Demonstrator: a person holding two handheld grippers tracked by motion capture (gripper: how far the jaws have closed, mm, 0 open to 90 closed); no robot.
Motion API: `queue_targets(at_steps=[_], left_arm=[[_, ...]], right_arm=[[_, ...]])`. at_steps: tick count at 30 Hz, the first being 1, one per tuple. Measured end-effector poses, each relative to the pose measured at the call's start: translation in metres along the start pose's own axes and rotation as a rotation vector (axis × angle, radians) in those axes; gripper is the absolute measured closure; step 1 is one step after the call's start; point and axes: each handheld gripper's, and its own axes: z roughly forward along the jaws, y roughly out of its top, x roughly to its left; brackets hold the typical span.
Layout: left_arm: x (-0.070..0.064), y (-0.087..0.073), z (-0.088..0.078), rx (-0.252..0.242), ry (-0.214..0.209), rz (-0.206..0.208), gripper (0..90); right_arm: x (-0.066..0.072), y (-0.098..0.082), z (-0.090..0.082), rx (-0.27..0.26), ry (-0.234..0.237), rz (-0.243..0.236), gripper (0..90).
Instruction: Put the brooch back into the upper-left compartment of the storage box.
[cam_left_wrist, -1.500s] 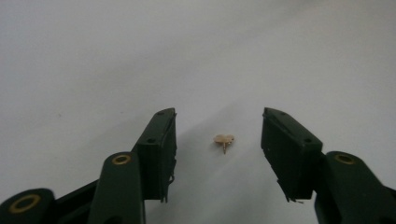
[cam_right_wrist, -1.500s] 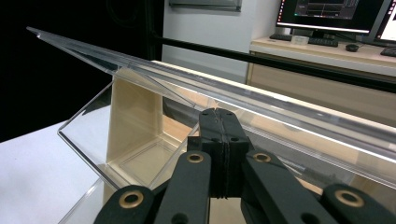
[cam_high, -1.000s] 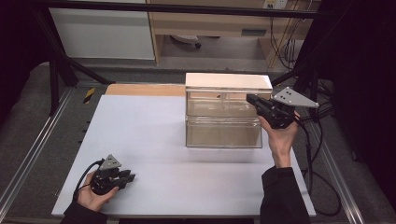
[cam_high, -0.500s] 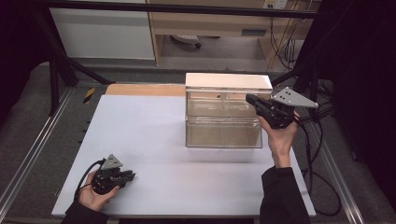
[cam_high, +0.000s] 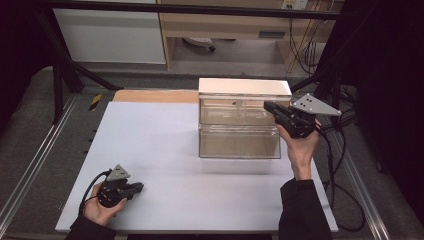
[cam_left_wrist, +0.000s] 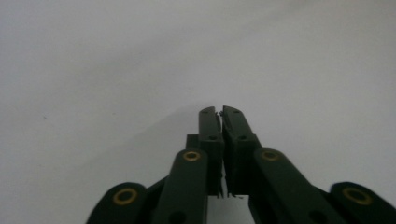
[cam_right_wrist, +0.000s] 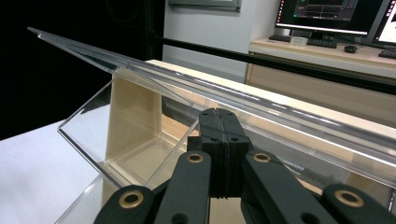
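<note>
Left gripper (cam_high: 134, 188) sits low at the near left corner of the white table (cam_high: 160, 145), held in the left hand (cam_high: 102, 207), pointing right across the surface. Its jaws have just been closing and are now pressed together, nothing between them; the left gripper view (cam_left_wrist: 219, 112) shows the two tips meeting over bare white tabletop.

Right gripper (cam_high: 270, 107) is up at the right end of the clear drawer box (cam_high: 240, 125), held in the right hand (cam_high: 300, 150), palm up, grey three-cornered plate (cam_high: 315, 105) on top. Jaws pressed together, nothing pinched. Tips point left at the box's upper tier, right at its end; contact can't be told from the high view.

In the right gripper view (cam_right_wrist: 219, 114) the closed tips are close against the clear plastic of the box (cam_right_wrist: 140, 135), which appears tilted because the camera is rolled.

Drawer box stands toward the far right of the table, two clear tiers stacked, pale top panel (cam_high: 245, 86), front facing the near edge. A strip of brown board (cam_high: 155, 96) runs along the far edge to its left. Cable (cam_high: 340, 165) trails from the right gripper off the right edge.
</note>
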Motion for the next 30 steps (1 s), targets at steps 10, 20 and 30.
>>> queue_targets(at_steps=[10, 20, 30], left_arm=[[0.001, -0.001, -0.001, -0.003, -0.008, -0.005, 88.1], [0.0, 0.001, -0.006, -0.028, -0.017, -0.006, 88.2], [-0.004, 0.006, -0.01, -0.055, -0.033, -0.01, 88.2]], right_arm=[[0.0, -0.001, 0.0, 0.0, 0.0, 0.002, 90.0], [0.0, -0.002, 0.0, 0.002, 0.001, 0.001, 90.0], [-0.001, -0.002, 0.0, 0.004, 0.002, 0.001, 90.0]])
